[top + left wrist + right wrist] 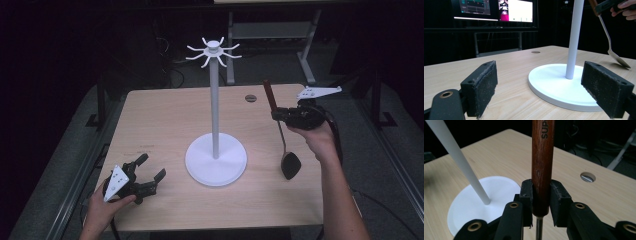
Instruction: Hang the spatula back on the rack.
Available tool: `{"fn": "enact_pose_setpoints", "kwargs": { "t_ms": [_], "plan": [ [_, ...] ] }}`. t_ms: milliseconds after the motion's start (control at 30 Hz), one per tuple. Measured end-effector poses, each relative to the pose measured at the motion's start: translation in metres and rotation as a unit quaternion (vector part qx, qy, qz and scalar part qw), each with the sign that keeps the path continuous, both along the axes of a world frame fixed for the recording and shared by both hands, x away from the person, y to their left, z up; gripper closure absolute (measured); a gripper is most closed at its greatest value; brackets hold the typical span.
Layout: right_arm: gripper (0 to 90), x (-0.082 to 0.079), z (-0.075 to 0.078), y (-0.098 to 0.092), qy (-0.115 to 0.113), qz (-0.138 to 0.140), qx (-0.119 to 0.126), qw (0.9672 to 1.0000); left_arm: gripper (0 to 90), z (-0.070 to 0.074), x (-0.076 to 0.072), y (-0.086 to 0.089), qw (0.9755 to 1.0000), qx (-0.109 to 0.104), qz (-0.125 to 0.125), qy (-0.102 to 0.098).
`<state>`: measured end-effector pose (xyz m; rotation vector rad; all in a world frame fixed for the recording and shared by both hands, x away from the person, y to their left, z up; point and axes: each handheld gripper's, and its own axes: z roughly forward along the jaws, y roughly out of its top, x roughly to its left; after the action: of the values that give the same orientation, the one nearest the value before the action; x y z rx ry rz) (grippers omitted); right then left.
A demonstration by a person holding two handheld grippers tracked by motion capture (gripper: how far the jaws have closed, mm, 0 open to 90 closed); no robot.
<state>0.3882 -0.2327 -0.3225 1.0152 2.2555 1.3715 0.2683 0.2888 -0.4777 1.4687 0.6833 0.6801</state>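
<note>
At centre right of the high view, the right gripper [278, 114] clamps the wooden handle of a ladle [290, 164] — likely bound for the white hook stand [215, 107]. Lift it steady and upright. The left gripper [150, 174] rests lower left — jaws wide, empty.

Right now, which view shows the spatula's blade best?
The left gripper view: the spatula hangs side-on, its blade tilted with the tip near the table. The high view shows the blade as a small dark shape. The right gripper view gives the wooden handle clamped in the right hand-held gripper.
</note>
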Motion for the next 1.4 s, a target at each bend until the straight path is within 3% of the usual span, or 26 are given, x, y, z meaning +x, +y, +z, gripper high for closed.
{"fn": "enact_pose_setpoints", "kwargs": {
  "t_ms": [300, 633, 1000, 1400],
  "plan": [
    [73.3, -0.016, 0.011, -0.009, -0.048, 0.013, 0.049, 0.9975, 12.9, 0.000, 0.000, 0.000, 1.0000, 0.003, -0.001, 0.000],
    [73.3, -0.026, 0.025, -0.008, -0.092, 0.036, 0.098, 0.9902, 12.9, 0.000, 0.000, 0.000, 1.0000, 0.003, -0.001, 0.000],
    [73.2, -0.034, 0.052, 0.011, -0.122, 0.076, 0.111, 0.9833, 12.9, 0.000, 0.000, 0.000, 1.0000, 0.003, 0.000, -0.002],
    [73.2, -0.037, 0.084, 0.032, -0.141, 0.114, 0.115, 0.9768, 12.9, 0.000, 0.000, 0.000, 1.0000, 0.003, 0.000, -0.001]
  ]
}}
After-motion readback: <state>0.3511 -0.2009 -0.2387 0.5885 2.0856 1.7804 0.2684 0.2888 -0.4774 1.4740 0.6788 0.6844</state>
